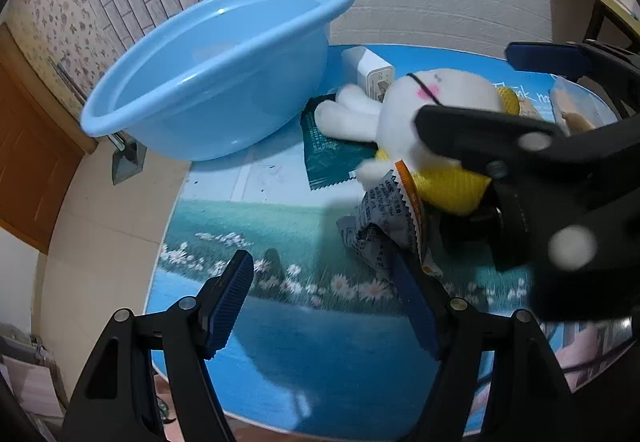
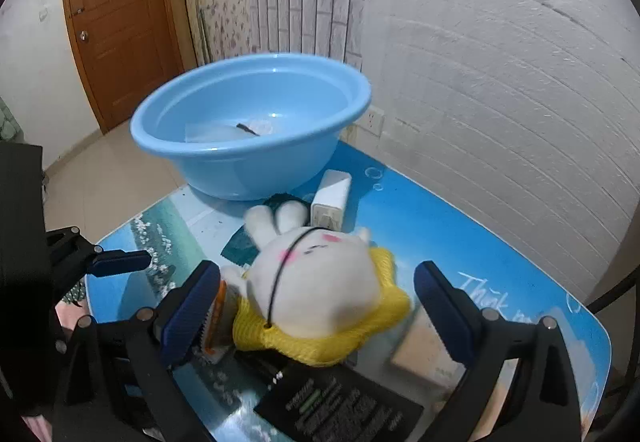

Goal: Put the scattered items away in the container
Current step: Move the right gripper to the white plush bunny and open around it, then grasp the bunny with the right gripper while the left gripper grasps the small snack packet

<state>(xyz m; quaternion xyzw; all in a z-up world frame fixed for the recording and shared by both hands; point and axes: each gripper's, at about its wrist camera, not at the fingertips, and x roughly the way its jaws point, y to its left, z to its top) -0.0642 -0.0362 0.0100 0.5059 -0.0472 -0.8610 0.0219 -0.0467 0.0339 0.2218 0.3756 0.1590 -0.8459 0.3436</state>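
Note:
A light blue basin [image 1: 208, 82] [image 2: 256, 130] stands at the table's far left; a clear packet [image 2: 224, 131] lies inside it. A white plush rabbit in a yellow knitted dress [image 2: 320, 290] [image 1: 436, 110] lies on the table between the open fingers of my right gripper [image 2: 316, 310], which shows from the side in the left wrist view [image 1: 496, 94]. Beside the rabbit are a white charger [image 2: 331, 202] [image 1: 372, 72], a dark green sachet [image 1: 332, 154] and a crumpled orange-edged wrapper [image 1: 394, 218] [image 2: 218, 318]. My left gripper [image 1: 324, 302] is open and empty above the table near the wrapper.
A black packet with white print [image 2: 340, 406] and a beige flat packet [image 2: 424, 354] lie near my right gripper. The round table [image 1: 280, 362] has a blue landscape print. A white wall is behind it, a brown door [image 2: 116, 14] to the left.

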